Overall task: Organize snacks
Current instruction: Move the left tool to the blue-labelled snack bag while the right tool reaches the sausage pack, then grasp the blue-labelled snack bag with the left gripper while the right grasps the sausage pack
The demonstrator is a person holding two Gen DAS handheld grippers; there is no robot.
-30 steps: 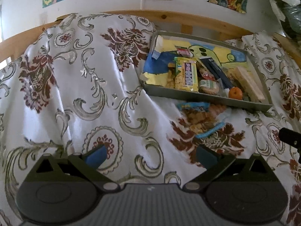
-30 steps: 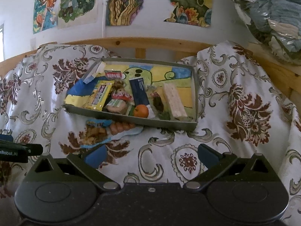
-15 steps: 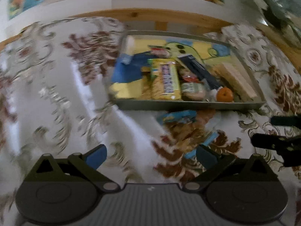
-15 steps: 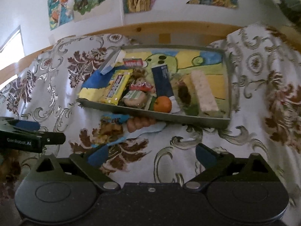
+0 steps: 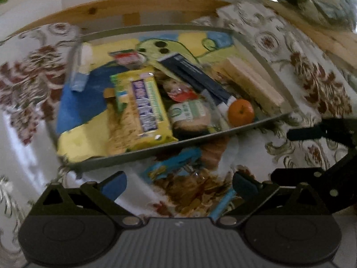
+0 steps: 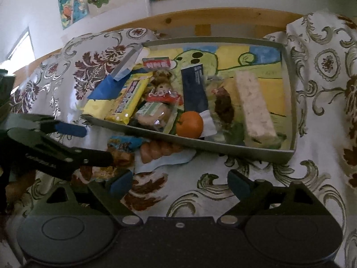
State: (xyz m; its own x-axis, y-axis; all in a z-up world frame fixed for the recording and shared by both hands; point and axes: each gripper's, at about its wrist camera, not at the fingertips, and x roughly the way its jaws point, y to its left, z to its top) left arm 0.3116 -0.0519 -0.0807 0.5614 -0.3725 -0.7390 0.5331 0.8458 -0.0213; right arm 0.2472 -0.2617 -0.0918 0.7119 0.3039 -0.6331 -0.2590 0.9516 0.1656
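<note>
Two grippers, mine: left gripper (image 5: 178, 184) spread over a snack bag (image 5: 189, 185); right gripper (image 6: 179, 182) spread, narrowing, empty, facing the tray (image 6: 287, 84).

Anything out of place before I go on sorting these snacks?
Yes: one clear snack bag with blue edging lies on the patterned cloth, just outside the near wall of the tray. The other snacks are piled inside the tray.

Tray (image 6: 287, 154): grey rim, yellow-green-blue drawing inside.
Cloth (image 6: 323, 71): white, maroon florals, olive scrolls.
Mandarin (image 6: 189, 124): orange.
Bar wrapper (image 6: 128, 99): yellow.
</note>
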